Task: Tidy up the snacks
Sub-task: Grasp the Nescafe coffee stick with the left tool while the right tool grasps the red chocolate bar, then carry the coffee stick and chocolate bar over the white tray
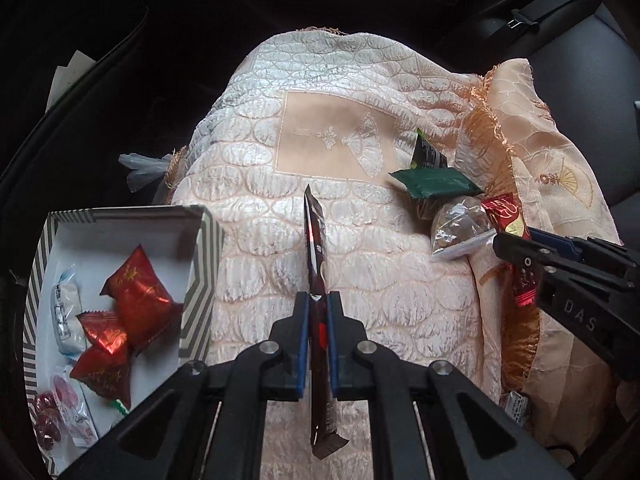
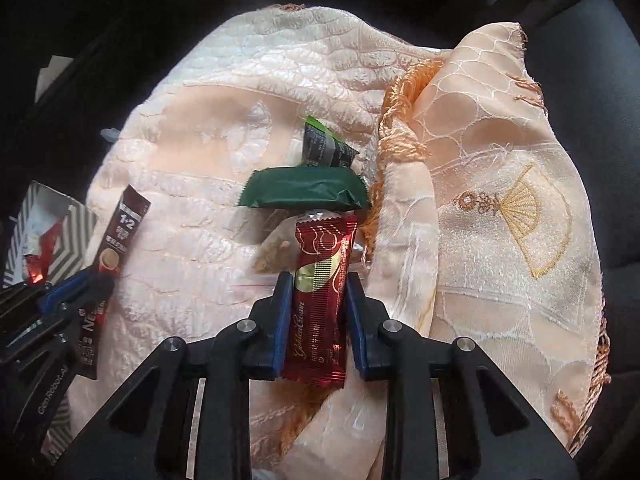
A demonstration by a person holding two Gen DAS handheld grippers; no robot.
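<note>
Over the peach cloth (image 1: 360, 248), the left gripper (image 1: 318, 300) clamps a brown coffee stick (image 1: 316, 248) beside the striped box (image 1: 200, 264) holding two red candies (image 1: 136, 292), while the right gripper (image 2: 318, 280) pinches a red bar (image 2: 320, 280) near one green packet (image 2: 306, 192).

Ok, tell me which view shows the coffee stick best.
The right wrist view: the coffee stick faces the camera, its printed front readable above the left gripper. The left wrist view shows it edge-on only.
</note>
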